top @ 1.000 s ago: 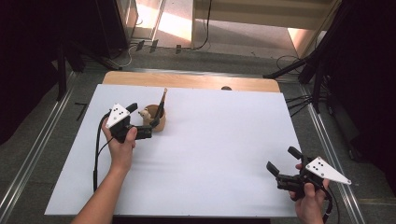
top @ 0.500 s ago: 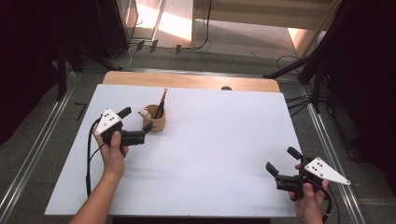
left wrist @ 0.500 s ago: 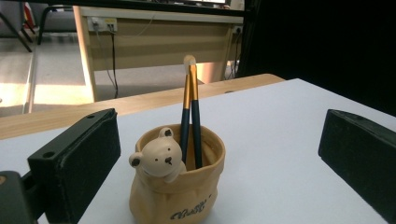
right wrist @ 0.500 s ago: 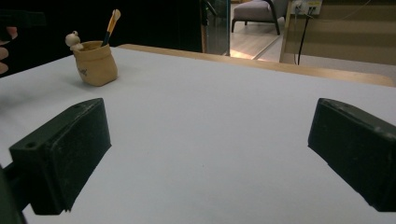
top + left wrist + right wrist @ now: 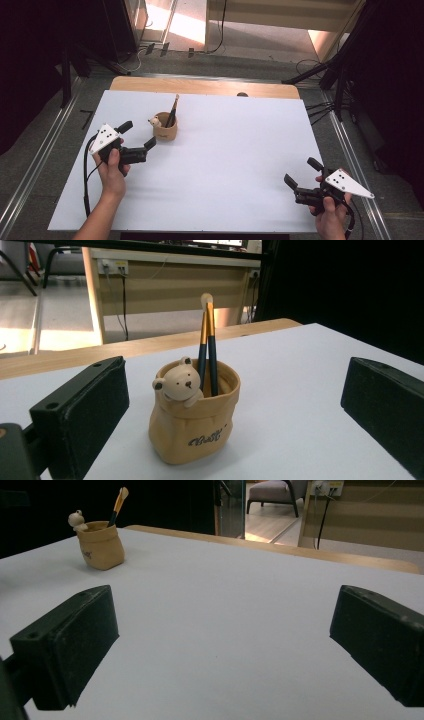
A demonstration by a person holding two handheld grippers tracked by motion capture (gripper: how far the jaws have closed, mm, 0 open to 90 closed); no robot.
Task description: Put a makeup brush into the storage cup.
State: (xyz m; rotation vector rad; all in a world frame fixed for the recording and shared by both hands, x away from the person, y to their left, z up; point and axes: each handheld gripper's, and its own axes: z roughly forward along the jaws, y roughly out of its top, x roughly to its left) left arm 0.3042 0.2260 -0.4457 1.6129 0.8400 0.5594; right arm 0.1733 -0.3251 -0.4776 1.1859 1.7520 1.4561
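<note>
A tan pouch (image 5: 165, 131) is seen standing upright on the white tabletop (image 5: 225, 170), toward its far left part. A small bear figure (image 5: 178, 385) is perched on the pouch rim, and two brushes (image 5: 207, 345) with dark blue and gold handles are propped inside, leaning slightly.

The left tongs (image 5: 138, 136) are held released, jaws spread wide, just short of the pouch on its near-left side. No contact is made. In the left gripper view the pouch (image 5: 192, 415) is framed between the two jaws, with open tabletop on either side of it.

The right tongs (image 5: 304, 172) are held released as well, jaws wide apart, at the near right corner of the tabletop, well apart from the pouch. In the right gripper view the pouch (image 5: 100, 544) is noted far off at upper left.
</note>
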